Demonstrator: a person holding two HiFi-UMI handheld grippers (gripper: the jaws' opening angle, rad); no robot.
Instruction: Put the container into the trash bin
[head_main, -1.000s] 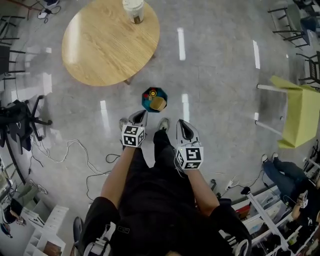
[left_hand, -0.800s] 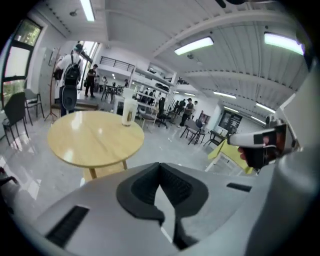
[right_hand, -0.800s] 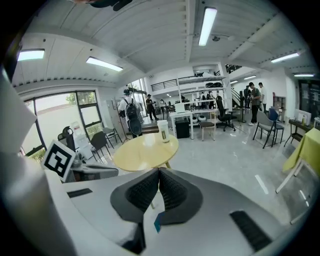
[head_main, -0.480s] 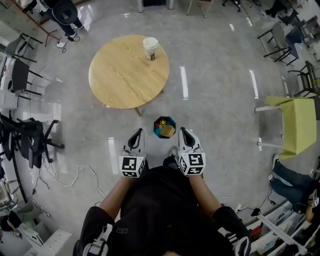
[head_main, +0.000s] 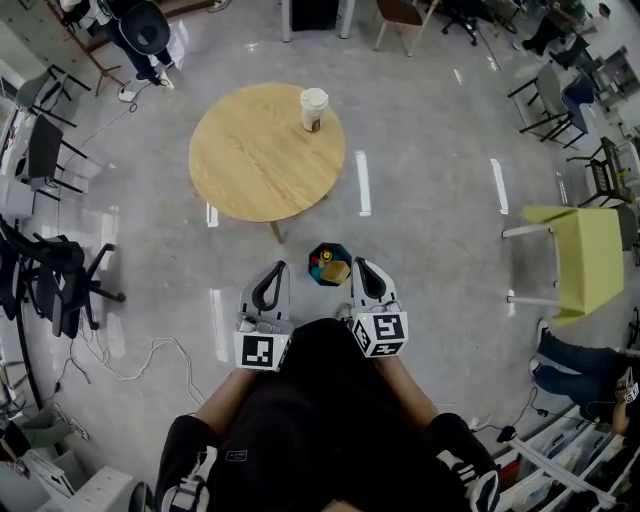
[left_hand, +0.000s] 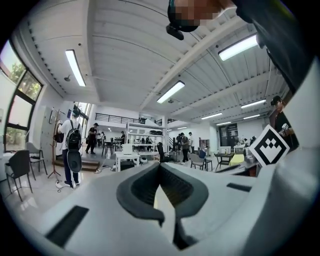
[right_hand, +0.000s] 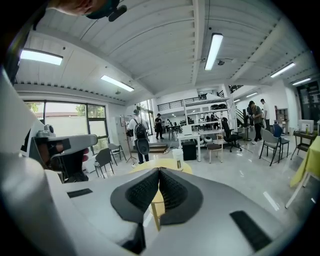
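Note:
A white lidded cup, the container (head_main: 314, 109), stands on the far right part of a round wooden table (head_main: 262, 155). In the right gripper view the container (right_hand: 177, 158) shows straight ahead on the table (right_hand: 148, 167), beyond the jaws. A teal trash bin (head_main: 329, 265) with some rubbish in it stands on the floor just in front of the person, between the two grippers. My left gripper (head_main: 269, 283) and right gripper (head_main: 364, 277) are held side by side in front of the body, both shut and empty. The left gripper (left_hand: 159, 166) and right gripper (right_hand: 159, 171) each show jaws meeting at the tips.
A yellow-green chair (head_main: 585, 258) stands at the right. Black office chairs (head_main: 52, 272) and floor cables (head_main: 150, 350) lie at the left. More chairs (head_main: 560, 95) stand at the far right. People stand far off in the hall, one with a backpack (left_hand: 71, 145).
Both grippers have risen and now point nearly level. The head view has pulled back, so the whole table and the cup are in view and the bin lies closer to the grippers.

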